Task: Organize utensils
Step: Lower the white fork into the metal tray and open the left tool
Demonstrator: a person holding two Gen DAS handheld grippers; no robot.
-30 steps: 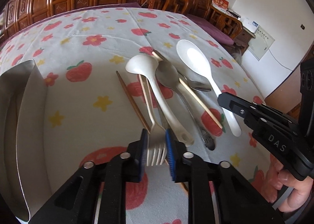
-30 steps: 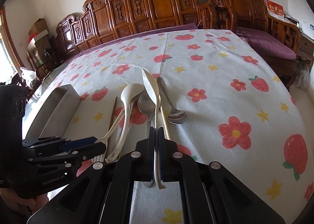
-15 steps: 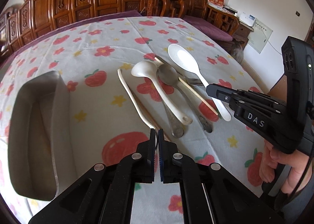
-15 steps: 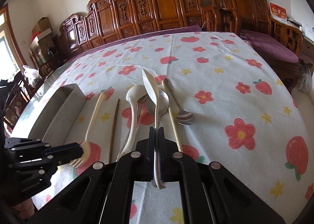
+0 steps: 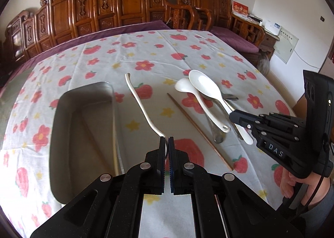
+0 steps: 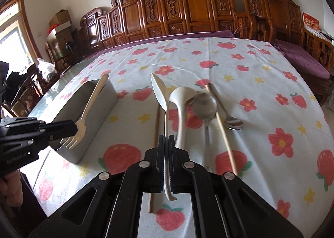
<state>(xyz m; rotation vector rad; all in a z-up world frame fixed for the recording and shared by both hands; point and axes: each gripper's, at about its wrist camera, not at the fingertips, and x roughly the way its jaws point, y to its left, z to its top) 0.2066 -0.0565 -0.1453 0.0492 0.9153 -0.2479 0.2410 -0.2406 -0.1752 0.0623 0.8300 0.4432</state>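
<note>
Left gripper (image 5: 166,143): jaws closed on the tine end of a cream plastic fork (image 5: 140,102), gripped edge-on, handle running forward and away above the tablecloth (image 5: 146,54). From the right wrist view the fork (image 6: 87,112) hangs over the near end of the metal tray (image 6: 91,121), tines pointing down and toward the camera (not touching the tray, as far as can be told).

Right gripper (image 6: 166,146): jaws clamped on the handle of a white plastic spoon (image 6: 161,100), bowl turned on edge and pointing away, handle tip poking out behind the pads. The spoon is raised above the pile.

Just beyond the right gripper, on the cloth: a second white spoon (image 6: 181,108), a steel spoon (image 6: 205,106) overlapping it, a pale chopstick (image 6: 221,125) laid across, and a smaller steel spoon (image 6: 232,124) to the right. A brown chopstick (image 6: 155,146) lies alone on the left of the pile, between pile and tray.

Tray sits left of the utensils; its inside, seen in the left wrist view (image 5: 83,133), shows only bare steel.

Far edge: carved wooden chairs (image 6: 198,8) along the wall.
</note>
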